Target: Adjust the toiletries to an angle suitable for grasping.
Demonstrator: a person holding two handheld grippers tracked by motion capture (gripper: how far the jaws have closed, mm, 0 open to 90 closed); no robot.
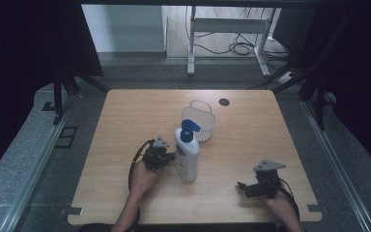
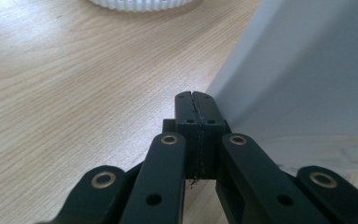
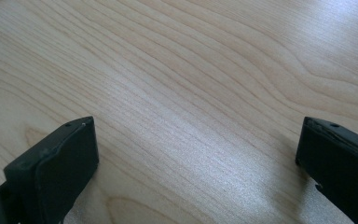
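While the person's left hand (image 1: 142, 180) reaches in from the near edge, the left gripper (image 1: 170, 157) lies low on the table (image 1: 251, 125), jaws pressed together on nothing, tips just beside the white pump bottle (image 1: 187, 153). That bottle stands upright mid-table, directly before the white basket (image 1: 199, 120). Well apart, the right gripper (image 1: 242, 187) rests near the front edge, jaws spread wide and empty.

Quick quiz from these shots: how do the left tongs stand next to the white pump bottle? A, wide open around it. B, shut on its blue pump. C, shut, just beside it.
C: the left tongs have their jaws pressed together, empty, with the bottle wall just to one side.
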